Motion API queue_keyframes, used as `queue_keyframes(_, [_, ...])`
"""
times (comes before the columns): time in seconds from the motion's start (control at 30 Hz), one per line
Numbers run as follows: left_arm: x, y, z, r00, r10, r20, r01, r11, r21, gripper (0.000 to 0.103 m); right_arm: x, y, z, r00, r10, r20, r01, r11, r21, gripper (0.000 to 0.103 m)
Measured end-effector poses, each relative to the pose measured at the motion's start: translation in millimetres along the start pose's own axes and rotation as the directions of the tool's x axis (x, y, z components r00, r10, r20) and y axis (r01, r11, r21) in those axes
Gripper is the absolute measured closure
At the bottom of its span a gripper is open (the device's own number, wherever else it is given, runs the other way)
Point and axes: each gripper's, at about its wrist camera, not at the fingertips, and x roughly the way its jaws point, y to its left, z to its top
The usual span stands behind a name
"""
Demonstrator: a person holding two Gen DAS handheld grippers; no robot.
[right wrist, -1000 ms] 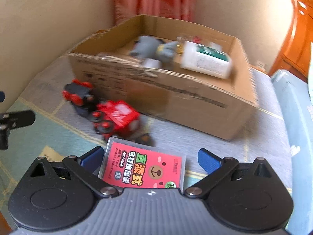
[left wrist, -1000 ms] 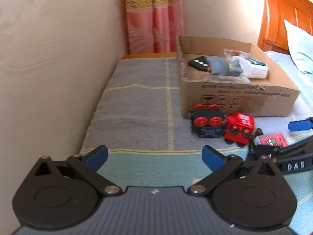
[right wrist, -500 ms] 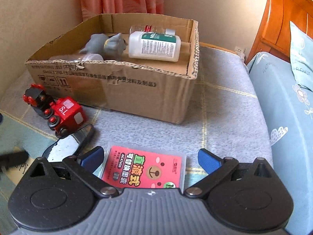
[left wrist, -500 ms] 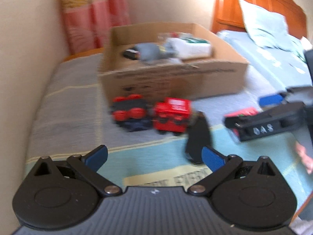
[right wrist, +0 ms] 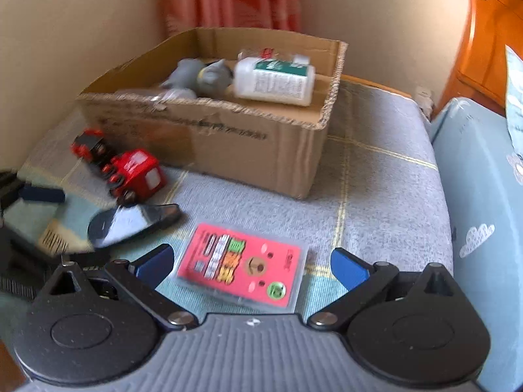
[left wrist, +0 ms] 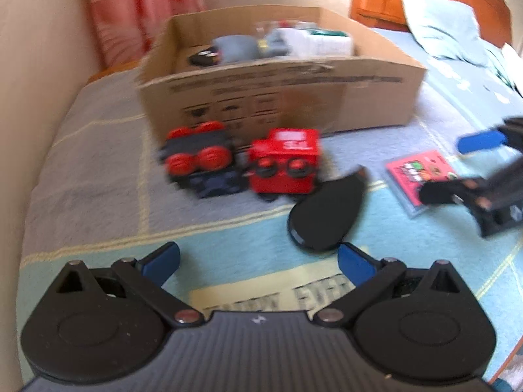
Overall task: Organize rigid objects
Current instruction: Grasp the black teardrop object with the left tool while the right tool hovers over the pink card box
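Over the last second the left tool (left wrist: 258, 261) has swung from facing the wall and bare mat round to the loose toys; it now looks straight at the red train car (left wrist: 283, 165) and the black engine (left wrist: 200, 158) coupled to its left, both lying on the bed mat (left wrist: 91, 176) just in front of the near wall of the cardboard box (left wrist: 281, 94); its blue-tipped fingers (left wrist: 161, 261) are spread wide with nothing between them. A flat black oval object (left wrist: 327, 212), out of view a second ago, now lies just beyond the right finger, near the train. The right tool (right wrist: 251, 264) has pulled back a little; the pink card pack (right wrist: 243, 266), which sat tight against the tool body, now lies further out between its parted fingers, flat on the mat and not gripped. The box already holds a white bottle (right wrist: 274, 81) and a grey soft toy (right wrist: 199, 78). In my judgement both tools have lined up on separate targets; the pack for the right, the oval or the train for the left; four loose items remain, so the sorting is only partly done. Both views are blurred, so finer detail is uncertain.
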Motion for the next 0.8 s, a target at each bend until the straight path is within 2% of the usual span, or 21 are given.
queue_keyframes(0.2, [2,15,0,0.999,0.041,-0.001,-0.041,0.996,-0.079,0.0,3,6,-13,0.999,-0.032,-0.039,0.029,0.997,-0.075,0.0])
queue_keyframes(0.3, [0,11,0,0.998,0.06,-0.012,-0.06,0.996,-0.071,0.001,6,6,-20,0.999,-0.026,-0.041,0.023,0.997,-0.078,0.0])
queue_keyframes(0.53, [-11,-22,0,1.0,-0.014,0.019,0.014,1.0,0.027,0.001,6,0,-23,1.0,0.004,-0.026,-0.005,0.998,-0.069,0.0])
queue_keyframes(0.73, [0,-40,3,0.999,-0.041,-0.001,0.041,0.999,0.009,0.001,0,-9,-31,0.999,0.034,-0.003,-0.034,0.994,-0.107,0.0])
queue_keyframes(0.8, [3,-46,4,1.0,-0.025,0.015,0.025,1.0,0.016,0.001,-1,-13,-34,0.999,0.049,0.004,-0.048,0.991,-0.125,0.0])
